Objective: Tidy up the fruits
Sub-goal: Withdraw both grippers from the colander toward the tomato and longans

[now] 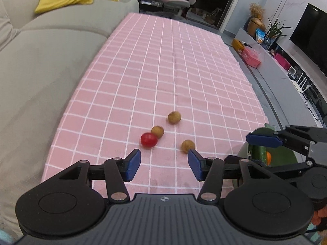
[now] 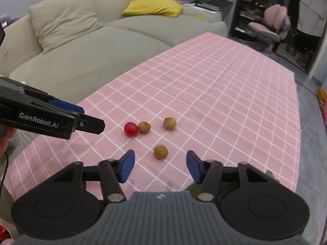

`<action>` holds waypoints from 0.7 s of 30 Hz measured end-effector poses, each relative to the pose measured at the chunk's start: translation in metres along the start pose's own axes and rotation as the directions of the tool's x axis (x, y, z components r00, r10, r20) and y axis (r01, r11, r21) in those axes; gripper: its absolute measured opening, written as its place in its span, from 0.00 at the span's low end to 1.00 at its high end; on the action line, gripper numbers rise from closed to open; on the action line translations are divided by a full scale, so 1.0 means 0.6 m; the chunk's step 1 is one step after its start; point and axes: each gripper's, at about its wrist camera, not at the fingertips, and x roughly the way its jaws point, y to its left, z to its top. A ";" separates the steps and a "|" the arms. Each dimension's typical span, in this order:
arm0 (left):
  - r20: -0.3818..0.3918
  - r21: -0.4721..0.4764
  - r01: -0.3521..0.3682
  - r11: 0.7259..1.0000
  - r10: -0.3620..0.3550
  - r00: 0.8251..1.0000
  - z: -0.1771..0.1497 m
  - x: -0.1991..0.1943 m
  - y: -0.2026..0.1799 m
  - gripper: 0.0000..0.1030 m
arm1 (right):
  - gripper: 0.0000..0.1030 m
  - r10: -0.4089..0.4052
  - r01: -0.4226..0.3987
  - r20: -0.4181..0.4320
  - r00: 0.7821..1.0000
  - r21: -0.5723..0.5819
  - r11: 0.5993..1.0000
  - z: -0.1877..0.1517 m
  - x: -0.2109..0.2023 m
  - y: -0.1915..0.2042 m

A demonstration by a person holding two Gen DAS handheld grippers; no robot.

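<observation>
- Surface: pink checked tablecloth [image 1: 163, 65] over a table, beige sofa [image 1: 40, 61] alongside it.
- Task items on the cloth: one red cherry tomato [image 2: 131, 129] touching a brown longan [image 2: 144, 127]; a second longan [image 2: 169, 123] apart and further out; a third, the nearest longan [image 2: 160, 152], lying just ahead of the right-hand tool.
- A green plate [image 1: 286, 157] sits at the table's near right edge in the left wrist view; it holds something green and something orange, partly hidden. Judged to be the collecting point, though this cannot be confirmed.
- Step in hand, by judgement: picking up the nearest longan with the right gripper [image 2: 160, 166].
- Method advised: bring the tool forward and down so the fruit sits centred between the blue pads, then close gently; a round, hard-shelled fruit will roll off if pinched off-centre. Keep the pads from catching the cloth.
- Right gripper: jaws spread wide, holding nothing, touching nothing. The nearest longan lies just beyond the fingertips, roughly in line with the gap.
- Left gripper [image 1: 164, 164]: jaws likewise spread wide and empty. The same longan appears against its right pad tip; contact cannot be told.
- Risk: both tools converge on one small cluster; a nudge could scatter the fruit towards the table edge.
</observation>
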 end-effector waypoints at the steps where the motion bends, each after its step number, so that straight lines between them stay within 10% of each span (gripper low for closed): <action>1: -0.007 -0.002 0.004 1.000 -0.004 1.000 -0.001 0.006 0.002 0.56 | 0.49 0.004 -0.004 -0.009 1.000 -0.007 1.000 0.001 0.010 -0.001; 21: 0.005 -0.056 -0.004 0.998 0.004 1.000 0.001 0.123 0.042 0.47 | 0.34 0.082 -0.090 -0.196 0.977 -0.034 0.995 0.028 0.175 -0.011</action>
